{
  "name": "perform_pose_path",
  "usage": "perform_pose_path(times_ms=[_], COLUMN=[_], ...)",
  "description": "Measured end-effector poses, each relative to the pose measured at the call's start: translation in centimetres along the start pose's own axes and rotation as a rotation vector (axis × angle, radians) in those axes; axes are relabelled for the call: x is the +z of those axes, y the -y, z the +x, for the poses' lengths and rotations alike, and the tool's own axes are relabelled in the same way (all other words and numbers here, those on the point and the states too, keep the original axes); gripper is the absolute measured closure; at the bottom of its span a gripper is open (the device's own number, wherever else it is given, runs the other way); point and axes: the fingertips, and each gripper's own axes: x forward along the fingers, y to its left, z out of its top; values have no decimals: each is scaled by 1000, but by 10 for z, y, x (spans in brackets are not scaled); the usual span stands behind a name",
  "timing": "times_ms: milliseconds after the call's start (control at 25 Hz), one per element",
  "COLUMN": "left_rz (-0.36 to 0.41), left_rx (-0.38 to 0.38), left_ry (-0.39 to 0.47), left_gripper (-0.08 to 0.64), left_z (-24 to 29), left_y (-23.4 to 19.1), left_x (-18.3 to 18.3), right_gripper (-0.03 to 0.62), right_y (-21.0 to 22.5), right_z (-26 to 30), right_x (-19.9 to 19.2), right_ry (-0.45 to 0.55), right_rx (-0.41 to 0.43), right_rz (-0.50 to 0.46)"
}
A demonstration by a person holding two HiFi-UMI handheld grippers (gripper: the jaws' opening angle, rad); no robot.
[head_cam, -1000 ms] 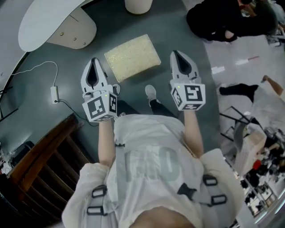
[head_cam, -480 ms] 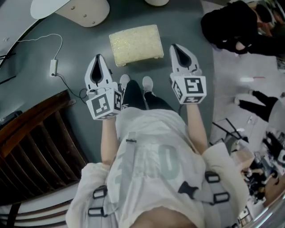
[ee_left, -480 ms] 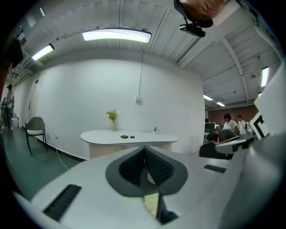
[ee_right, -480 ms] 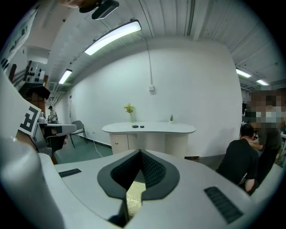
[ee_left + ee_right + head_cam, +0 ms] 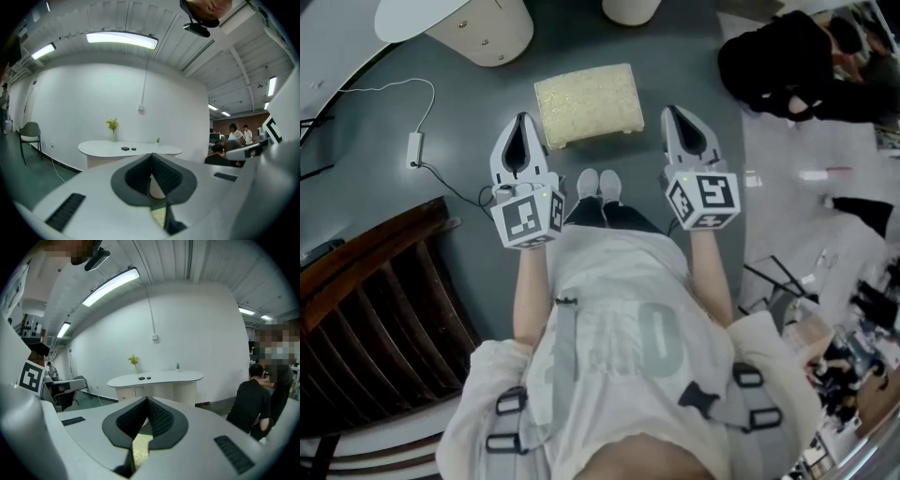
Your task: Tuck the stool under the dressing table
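Left hand-held gripper (image 5: 523, 120): was shut tight with nothing in it, at 9 o'clock of the person's shoes (image 5: 600, 183).
Right hand-held gripper (image 5: 674, 112): was shut and empty too, at 3 o'clock of the shoes.
Stool (image 5: 588, 101): sat on the floor at 12 o'clock of the shoes, near both tips but not touched, and not yet under the table.
Dressing table (image 5: 420, 13): stood at 11 o'clock of the stool, well apart from it.
Good way to push: I think both shut tips should go on the near side of the stool, one by each end, and push evenly so it slid straight and did not spin.
Aim: the stool likely needed steering toward 11 o'clock, under the white top.
Watch out: a cable (image 5: 414, 148) lay at 9 o'clock of the stool.
Hidden: the cushion covered most of the stool's legs.
Cut off: most of the table ran off the top edge in the head view.
Hard to see: in both gripper views the stool was only a yellow sliver below the jaws.
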Motion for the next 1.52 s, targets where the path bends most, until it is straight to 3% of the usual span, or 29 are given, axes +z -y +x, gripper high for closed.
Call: perform_pose_path(times_ms=[400,720,840,880,1000,1040,1360,1520], left_rz=[-26,-40,-58,-54,-15,-6,8,18], left_rx=[-8,21,-12,-22,-38,-40,6,9], left_ry=[-7,19,21,16,0,-5,-46,-119], left_gripper=[555,553,439,410,338,323,316,316], left_z=[6,-3,-2,1,5,6,1,4], left_y=[-20,-10,1,5,15,17,4,-3], left_x=[-6,-2,-3,-3,-3,-5,-33,-68], right_gripper=[591,591,589,578,346,325,301,302], right_y=[-10,2,8,9,10,10,17,21], right_z=[1,-5,-1,1,6,7,20,35], right_x=[5,5,-3,-5,-12,-13,-25,-51], right_ry=[-17,-16,-42,-53,-89,-92,-118,-174], right_rx=[-43,23,61,85,153,159,139,148], right_rz=[-49,-24,3,15,41,34,-46,-63])
